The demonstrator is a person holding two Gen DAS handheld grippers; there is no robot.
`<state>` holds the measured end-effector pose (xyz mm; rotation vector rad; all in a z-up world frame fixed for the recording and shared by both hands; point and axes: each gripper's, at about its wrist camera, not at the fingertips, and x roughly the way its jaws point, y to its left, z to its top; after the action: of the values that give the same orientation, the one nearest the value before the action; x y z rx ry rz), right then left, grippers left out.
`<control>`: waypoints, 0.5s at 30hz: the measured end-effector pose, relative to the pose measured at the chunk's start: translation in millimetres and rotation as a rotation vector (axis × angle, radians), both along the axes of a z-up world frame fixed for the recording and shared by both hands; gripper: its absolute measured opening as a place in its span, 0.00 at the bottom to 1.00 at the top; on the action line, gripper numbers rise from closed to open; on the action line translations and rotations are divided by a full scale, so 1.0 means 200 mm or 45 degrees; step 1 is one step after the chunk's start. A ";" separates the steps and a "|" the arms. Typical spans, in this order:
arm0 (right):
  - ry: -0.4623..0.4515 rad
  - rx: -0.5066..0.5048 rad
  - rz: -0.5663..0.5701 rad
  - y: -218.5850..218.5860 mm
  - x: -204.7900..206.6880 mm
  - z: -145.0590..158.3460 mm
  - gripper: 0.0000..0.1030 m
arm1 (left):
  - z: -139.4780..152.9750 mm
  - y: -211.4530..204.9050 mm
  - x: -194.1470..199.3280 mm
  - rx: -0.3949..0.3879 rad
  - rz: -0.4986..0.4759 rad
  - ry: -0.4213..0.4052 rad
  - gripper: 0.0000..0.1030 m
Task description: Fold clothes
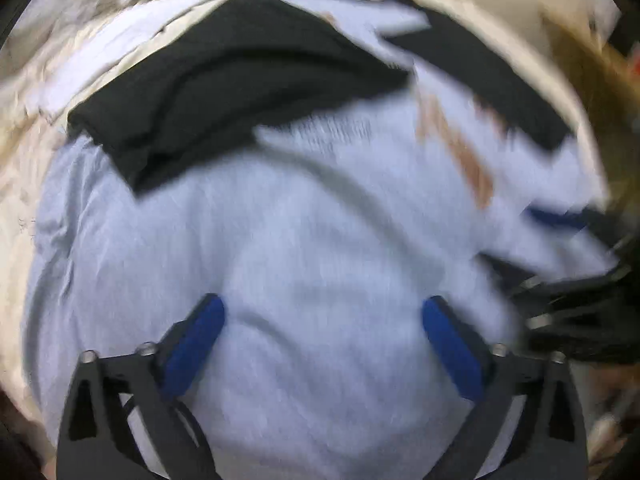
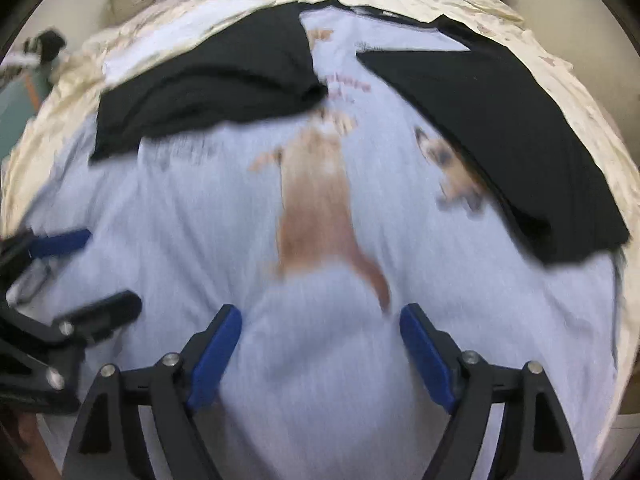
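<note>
Two garments in play on a cream, rumpled bed sheet, no worktop in sight.

Left wrist view: left gripper points steeply down over a pale blue-grey knit T-shirt, jaws wide apart, nothing between the blue pads, which hang over bare cloth. Frame blurred. A black folded garment lies across the shirt from 10 to 12 o'clock; a second black panel runs toward 2 o'clock. Right gripper enters at 3 o'clock, smeared.

Right wrist view: right gripper likewise stands with jaws apart and empty, over a raised fold of the same shirt at 6 o'clock. Tan animal print sits mid-shirt, partly tucked under that fold. Shirt covers most of the bed, centre frame; black pieces at 10 and 2 o'clock. Left gripper at 9 o'clock, open.

Risk, judged: the released fold looks puffy, not flat, so it may spring back or slide. Black cloth overlapping the shirt's upper edge could be dragged along with any next pinch, since the layers touch. Soft knit creases readily.
</note>
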<state>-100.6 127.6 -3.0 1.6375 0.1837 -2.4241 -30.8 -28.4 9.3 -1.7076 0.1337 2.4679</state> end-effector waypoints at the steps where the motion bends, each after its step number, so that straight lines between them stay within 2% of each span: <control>1: -0.009 0.000 -0.007 0.03 0.06 0.00 0.80 | 0.00 0.01 0.06 -0.039 -0.009 -0.005 1.00; 7: -0.123 0.023 -0.028 0.29 0.54 0.00 0.81 | 0.00 -0.19 0.44 -0.034 0.035 -0.132 1.00; 10: -0.195 0.012 -0.052 0.44 0.77 0.03 0.82 | -0.01 -0.36 0.62 0.043 0.099 -0.227 1.00; 13: -0.319 -0.091 -0.149 0.60 0.88 0.03 0.82 | -0.02 -0.49 0.71 0.167 0.181 -0.297 1.00; 15: -0.336 -0.163 -0.177 0.66 0.90 0.04 0.82 | 0.03 -0.57 0.73 0.274 0.240 -0.261 0.99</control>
<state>80.1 259.9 5.4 1.9444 -0.1285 -2.2290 114.5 -141.7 16.0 -1.9379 -0.3163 2.3071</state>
